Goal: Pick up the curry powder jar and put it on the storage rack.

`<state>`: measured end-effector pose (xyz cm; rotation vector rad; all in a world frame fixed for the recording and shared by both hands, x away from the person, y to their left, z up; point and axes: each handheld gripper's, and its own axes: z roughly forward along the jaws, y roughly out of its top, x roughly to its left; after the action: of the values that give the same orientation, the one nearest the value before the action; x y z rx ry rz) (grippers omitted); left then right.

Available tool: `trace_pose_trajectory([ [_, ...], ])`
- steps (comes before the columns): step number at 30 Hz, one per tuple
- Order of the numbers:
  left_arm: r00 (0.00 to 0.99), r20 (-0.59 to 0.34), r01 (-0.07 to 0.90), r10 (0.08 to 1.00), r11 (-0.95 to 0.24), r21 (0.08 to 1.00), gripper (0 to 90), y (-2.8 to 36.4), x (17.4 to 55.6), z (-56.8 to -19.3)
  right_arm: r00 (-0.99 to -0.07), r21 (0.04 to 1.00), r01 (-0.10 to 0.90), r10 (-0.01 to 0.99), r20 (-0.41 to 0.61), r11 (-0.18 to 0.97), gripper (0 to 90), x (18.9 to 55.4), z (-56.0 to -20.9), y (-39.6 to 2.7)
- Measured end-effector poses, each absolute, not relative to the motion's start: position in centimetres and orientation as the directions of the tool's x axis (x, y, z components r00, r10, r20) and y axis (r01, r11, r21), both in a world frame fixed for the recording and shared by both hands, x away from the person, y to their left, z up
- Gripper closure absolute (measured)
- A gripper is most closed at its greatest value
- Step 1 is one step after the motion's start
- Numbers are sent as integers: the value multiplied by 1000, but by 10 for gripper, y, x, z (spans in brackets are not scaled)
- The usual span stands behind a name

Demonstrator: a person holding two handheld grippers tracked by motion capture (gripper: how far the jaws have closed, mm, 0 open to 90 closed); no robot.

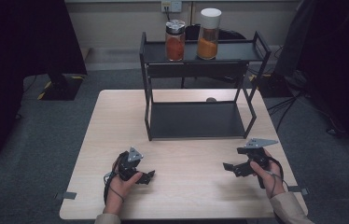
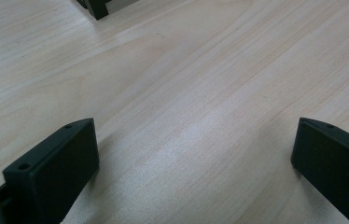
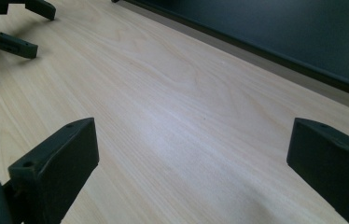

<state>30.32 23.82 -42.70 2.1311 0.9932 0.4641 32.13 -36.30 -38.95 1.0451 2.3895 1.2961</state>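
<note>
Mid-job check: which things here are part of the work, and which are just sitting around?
Part of the work:
left tool, open, empty
right tool, open, empty
black rack nearest both tools
jar with silver lid on its top shelf
jar with white lid beside it

Just around:
small round mark on the table
wall socket

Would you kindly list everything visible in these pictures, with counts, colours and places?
Table: one, light wood, centre.
Rack: one, black, two-tier, on the table's far half.
Metal-lidded jar: one, orange-red contents, top shelf, left.
White-lidded jar: one, orange contents, top shelf, right.
Wall socket: one, pale, back wall.
Left tongs: black, open, near left edge, holding nothing.
Right tongs: black, open, near right edge, holding nothing.
</note>
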Motion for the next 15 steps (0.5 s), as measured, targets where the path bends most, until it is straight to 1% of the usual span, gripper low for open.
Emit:
trace_pose_trajectory([
  [15, 637, 18, 508, 771, -437, 742, 0, 238, 303, -427, -722, 790, 475, 685, 99, 386, 10, 314, -398, -373],
])
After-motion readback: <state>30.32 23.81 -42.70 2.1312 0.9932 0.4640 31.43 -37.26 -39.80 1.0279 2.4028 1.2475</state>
